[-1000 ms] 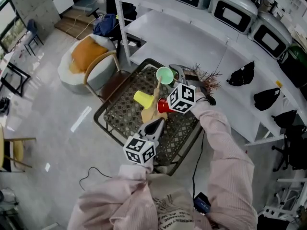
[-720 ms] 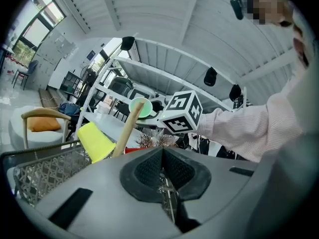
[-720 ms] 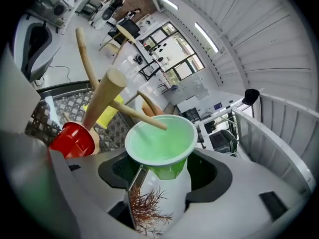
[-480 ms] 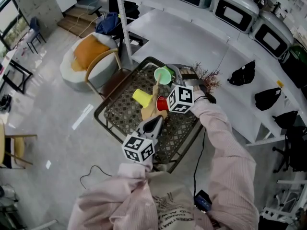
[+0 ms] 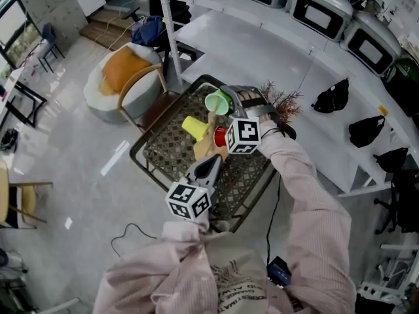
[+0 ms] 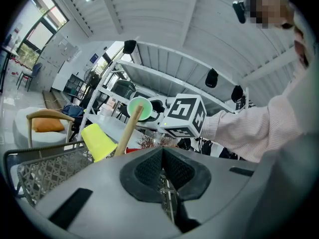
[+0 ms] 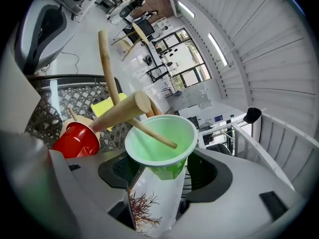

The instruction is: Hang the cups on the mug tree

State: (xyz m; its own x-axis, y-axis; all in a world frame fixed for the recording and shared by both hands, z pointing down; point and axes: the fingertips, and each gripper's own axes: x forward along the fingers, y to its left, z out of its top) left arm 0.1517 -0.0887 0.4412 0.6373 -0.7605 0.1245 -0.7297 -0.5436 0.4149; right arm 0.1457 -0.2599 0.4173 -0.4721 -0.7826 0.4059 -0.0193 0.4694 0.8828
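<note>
No word or number is legible. Cubes on the left gripper (image 5: 213,163) and right gripper (image 5: 226,101) bear only black-and-white square patterns; print on the person's garment (image 5: 237,292) is too small.

Red cup (image 5: 220,136) and yellow cup (image 5: 194,128) tight beside green cup (image 5: 217,102)'s peg (image 7: 152,134).

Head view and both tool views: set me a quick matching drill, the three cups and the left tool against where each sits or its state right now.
1 green cup
2 yellow cup
3 red cup
4 left tool

A shut, nothing between its jaws
B hung on the mug tree, right side in the head view
C held in the right tool, a peg inside its mouth
D hung on the mug tree, left side in the head view

Pairs: 1-C, 2-D, 3-B, 4-A
</note>
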